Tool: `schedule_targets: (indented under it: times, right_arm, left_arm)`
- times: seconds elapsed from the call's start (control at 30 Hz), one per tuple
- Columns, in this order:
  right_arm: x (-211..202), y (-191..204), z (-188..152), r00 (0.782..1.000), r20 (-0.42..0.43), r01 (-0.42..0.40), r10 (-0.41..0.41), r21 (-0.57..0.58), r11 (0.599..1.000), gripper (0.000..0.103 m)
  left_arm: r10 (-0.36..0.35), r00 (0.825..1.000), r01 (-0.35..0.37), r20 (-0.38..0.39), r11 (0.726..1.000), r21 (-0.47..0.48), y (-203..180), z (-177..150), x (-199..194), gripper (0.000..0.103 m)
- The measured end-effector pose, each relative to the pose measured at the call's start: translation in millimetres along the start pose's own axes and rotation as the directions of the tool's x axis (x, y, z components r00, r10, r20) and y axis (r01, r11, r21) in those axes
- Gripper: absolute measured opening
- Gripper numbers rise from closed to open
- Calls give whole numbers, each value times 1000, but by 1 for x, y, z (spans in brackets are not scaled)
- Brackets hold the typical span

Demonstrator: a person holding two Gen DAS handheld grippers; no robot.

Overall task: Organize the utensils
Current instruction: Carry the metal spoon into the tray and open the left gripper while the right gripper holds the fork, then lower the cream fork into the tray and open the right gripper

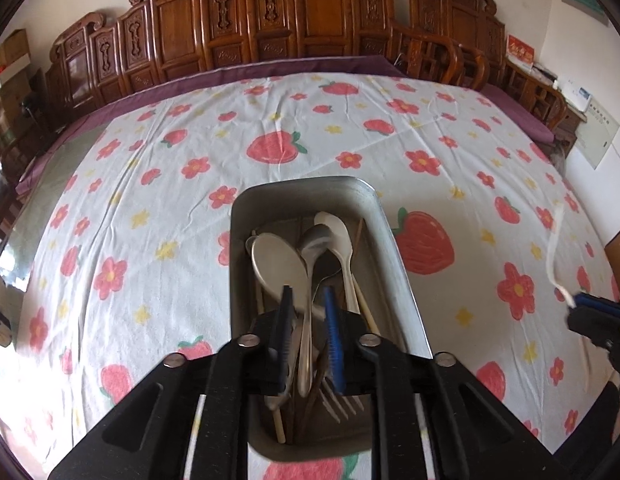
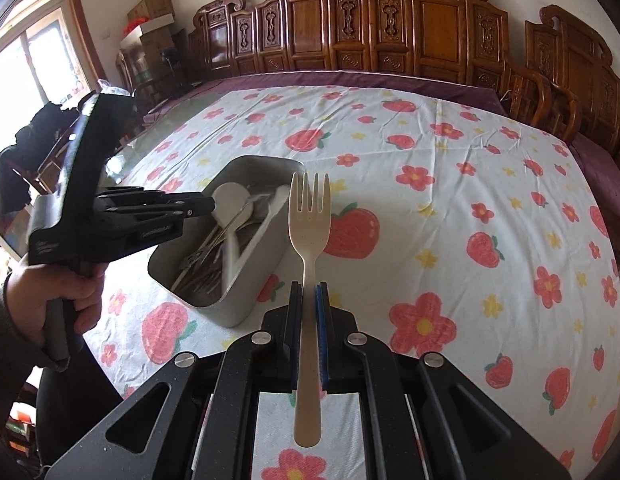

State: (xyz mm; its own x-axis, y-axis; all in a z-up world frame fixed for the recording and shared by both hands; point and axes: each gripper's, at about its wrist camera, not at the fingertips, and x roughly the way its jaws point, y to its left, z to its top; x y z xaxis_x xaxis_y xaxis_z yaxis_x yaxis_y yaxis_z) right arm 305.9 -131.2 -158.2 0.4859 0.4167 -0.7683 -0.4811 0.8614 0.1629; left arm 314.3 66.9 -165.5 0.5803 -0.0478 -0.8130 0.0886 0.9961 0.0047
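Note:
A grey metal tray (image 1: 393,264) sits on the strawberry-print cloth and holds several spoons, a fork (image 1: 341,400) and chopsticks (image 1: 280,424). My left gripper (image 1: 308,292) hangs over the tray with its jaws slightly apart. A slim metal spoon (image 1: 306,344), blurred at its bowl, stands loosely between the pads, and neither pad presses on it. My right gripper (image 2: 309,286) is shut on the handle of a cream plastic fork (image 2: 310,216), tines pointing away, right of the tray (image 2: 246,292). The left gripper (image 2: 210,206) also shows in the right wrist view, over the tray's near end.
A person's hand (image 2: 50,292) holds the left gripper's grip. Carved wooden chairs (image 2: 389,28) line the table's far edge. A window (image 2: 26,72) and stacked cardboard boxes (image 2: 150,12) are at the left. The right gripper (image 1: 575,302) shows at the left wrist view's right edge.

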Motion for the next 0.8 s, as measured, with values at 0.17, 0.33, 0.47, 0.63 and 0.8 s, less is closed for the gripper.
schedule_targets:
  times: [0.17, 0.33, 0.47, 0.63, 0.8]
  right_arm:
    - [12, 20, 10, 1000, -2, -5, 5, -21, 1000, 8]
    - [29, 43, 21, 1000, -7, -19, 19, -41, 999, 8]
    - [43, 54, 30, 999, -19, -28, 27, -40, 999, 8]
    - [64, 65, 41, 999, -27, -33, 32, -47, 998, 8]
    - [88, 77, 52, 999, -41, -28, 26, -59, 998, 8]
  left_arm:
    - [-12, 1000, 11, 24, 1000, 15, 11, -14, -19, 19]
    - [-10, 998, 10, 55, 1000, 0, 32, -26, -38, 20]
    - [14, 997, -13, 72, 1000, -6, 47, -34, -44, 20]
    - [28, 997, -26, 74, 999, -30, 64, -42, -42, 20]
    - [26, 995, -21, 99, 998, -50, 78, -48, -46, 20]
